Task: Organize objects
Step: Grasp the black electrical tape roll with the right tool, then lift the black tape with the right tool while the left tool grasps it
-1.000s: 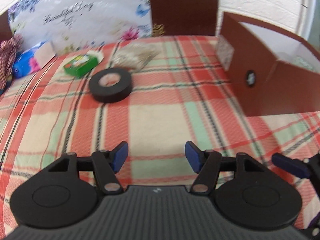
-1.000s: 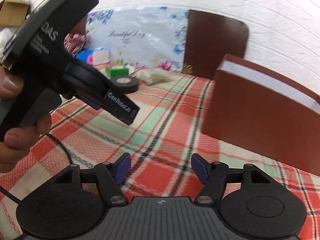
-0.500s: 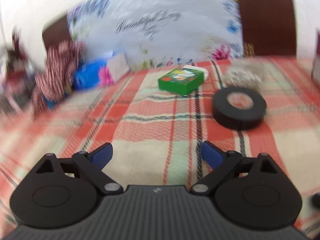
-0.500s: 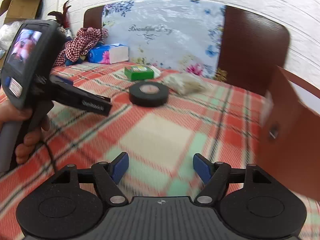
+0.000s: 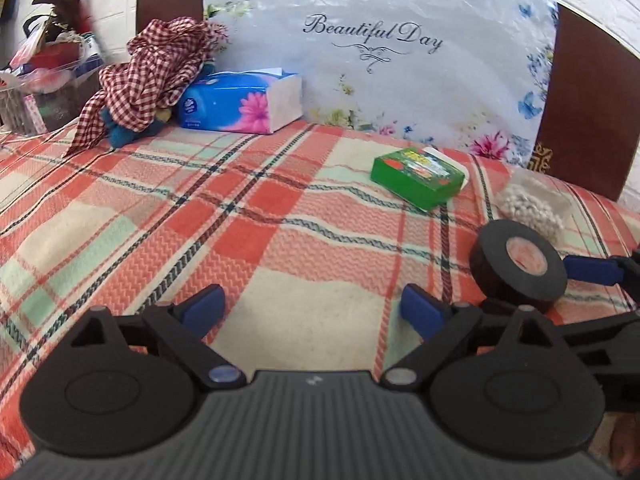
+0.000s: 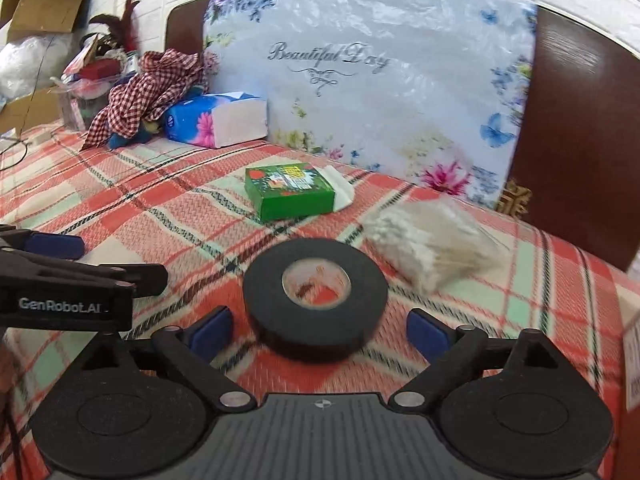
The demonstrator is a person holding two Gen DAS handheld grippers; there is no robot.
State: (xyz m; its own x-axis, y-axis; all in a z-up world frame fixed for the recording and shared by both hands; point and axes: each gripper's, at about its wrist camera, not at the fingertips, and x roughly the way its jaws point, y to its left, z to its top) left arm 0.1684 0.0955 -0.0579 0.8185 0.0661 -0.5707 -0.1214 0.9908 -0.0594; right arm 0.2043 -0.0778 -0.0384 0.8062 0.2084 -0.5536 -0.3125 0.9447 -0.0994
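A bed (image 5: 280, 216) covered by a plaid blanket is seen before a floral headboard panel (image 5: 400, 60). The right hand-held gripper (image 6: 318, 330) is opening, the black tape roll (image 6: 316, 292) lying between its fingers, ungripped. The left hand-held gripper (image 5: 312, 308) is spread wide, empty. Beyond lie a green box (image 6: 288, 194), a cotton swab bag (image 6: 432, 240) and a tissue box (image 5: 244, 104).

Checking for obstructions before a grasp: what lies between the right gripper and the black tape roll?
Nothing but bare plaid blanket. In the right wrist view the tape roll sits just ahead of the right gripper, whose jaws are opening.
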